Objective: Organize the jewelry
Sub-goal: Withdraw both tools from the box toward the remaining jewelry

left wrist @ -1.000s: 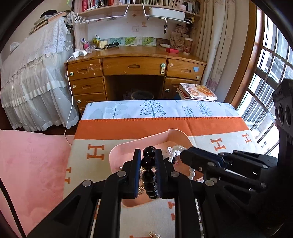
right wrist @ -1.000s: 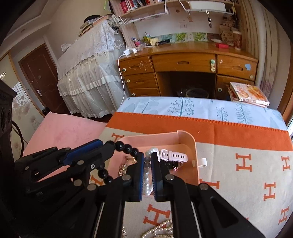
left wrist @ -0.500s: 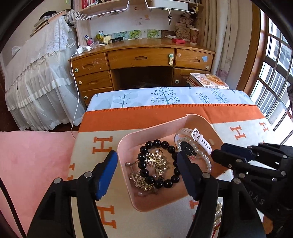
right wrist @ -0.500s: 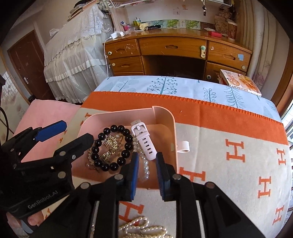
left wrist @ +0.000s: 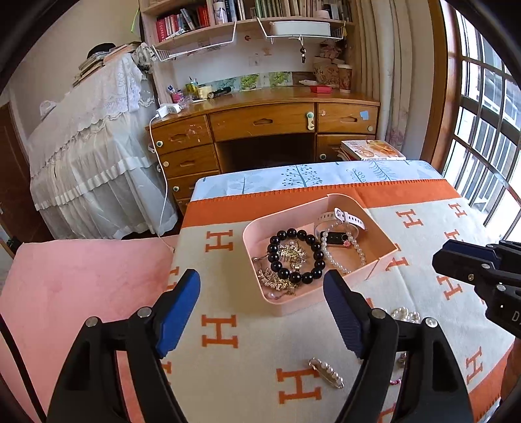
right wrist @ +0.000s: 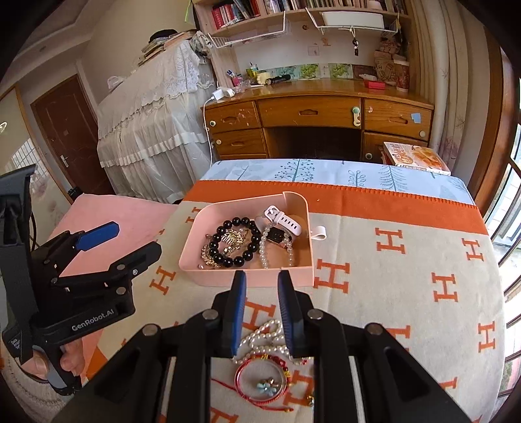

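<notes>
Left gripper [left wrist: 260, 289] empty, opening wide over orange-and-cream blanket [left wrist: 423, 247]; right gripper [right wrist: 260, 293] narrow, empty, near pink tray [right wrist: 247, 271] holding black bracelet [left wrist: 294, 257], pearls [left wrist: 345, 253], watch [right wrist: 281, 221]; beyond, wooden desk [right wrist: 312, 112], bookshelf [left wrist: 228, 16].

desk [left wrist: 263, 120] by wall | bookshelf [left wrist: 234, 19] above | lace-covered furniture [left wrist: 94, 143] left | window [left wrist: 485, 107] right

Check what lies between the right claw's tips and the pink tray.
Nothing: in the right wrist view, only a bare strip of H-patterned blanket separates the right claw from the pink tray.
</notes>
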The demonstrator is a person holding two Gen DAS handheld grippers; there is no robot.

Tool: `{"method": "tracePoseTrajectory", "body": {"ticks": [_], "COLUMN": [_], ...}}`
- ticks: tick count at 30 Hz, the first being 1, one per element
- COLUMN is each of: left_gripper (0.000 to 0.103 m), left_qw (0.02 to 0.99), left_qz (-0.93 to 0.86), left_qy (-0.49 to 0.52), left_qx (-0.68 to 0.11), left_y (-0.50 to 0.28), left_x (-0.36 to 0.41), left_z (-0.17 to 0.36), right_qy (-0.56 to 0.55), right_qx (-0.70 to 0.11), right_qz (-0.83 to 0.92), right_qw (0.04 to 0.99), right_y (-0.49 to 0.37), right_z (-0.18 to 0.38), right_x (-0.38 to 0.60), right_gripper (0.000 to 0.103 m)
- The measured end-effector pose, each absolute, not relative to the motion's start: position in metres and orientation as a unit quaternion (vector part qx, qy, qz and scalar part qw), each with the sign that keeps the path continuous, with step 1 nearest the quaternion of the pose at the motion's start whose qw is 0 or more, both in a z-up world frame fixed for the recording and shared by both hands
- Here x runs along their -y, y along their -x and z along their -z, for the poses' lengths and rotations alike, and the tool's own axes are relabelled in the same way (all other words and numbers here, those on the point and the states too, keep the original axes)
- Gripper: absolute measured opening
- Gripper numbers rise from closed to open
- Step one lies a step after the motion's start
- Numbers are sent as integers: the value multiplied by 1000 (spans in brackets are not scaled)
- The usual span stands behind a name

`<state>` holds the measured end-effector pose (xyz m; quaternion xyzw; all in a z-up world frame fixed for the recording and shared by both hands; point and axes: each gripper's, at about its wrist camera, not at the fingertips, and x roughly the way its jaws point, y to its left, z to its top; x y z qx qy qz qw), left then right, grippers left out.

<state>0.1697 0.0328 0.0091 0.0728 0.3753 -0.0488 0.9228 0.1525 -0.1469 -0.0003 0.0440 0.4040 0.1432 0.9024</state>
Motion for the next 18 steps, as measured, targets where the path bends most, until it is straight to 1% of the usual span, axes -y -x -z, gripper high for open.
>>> {"method": "tracePoseTrajectory", "body": {"ticks": [4, 9, 15, 16, 18], "left_gripper": [77, 77, 77, 77, 77], "left_qw": [923, 927, 924, 921, 916], "left_qz": [50, 48, 51, 53, 55], "left_qy": [-59, -59, -51, -45, -34], "left_qx": [-376, -367, -376, -383, -397], "left_y": [-144, -113, -90, -88, -87], "left_x": [-38, -37, -32, -32, -33], "left_z": [-17, -21, -7, -3, 8], "right_qy": [-45, -40, -23, -23, -23], "right_qx": [-390, -394, -395, -394, -390], "right_qz": [-145, -138, -120, -118, -111], "right_qw": [908, 908, 911, 911, 914], "right_y": [-126, -104, -81, -78, -71], "right_z": [-6, -3, 10, 13, 19], "right_x": [153, 160, 167, 169, 173], "right_gripper": [20, 20, 21, 23, 39]}}
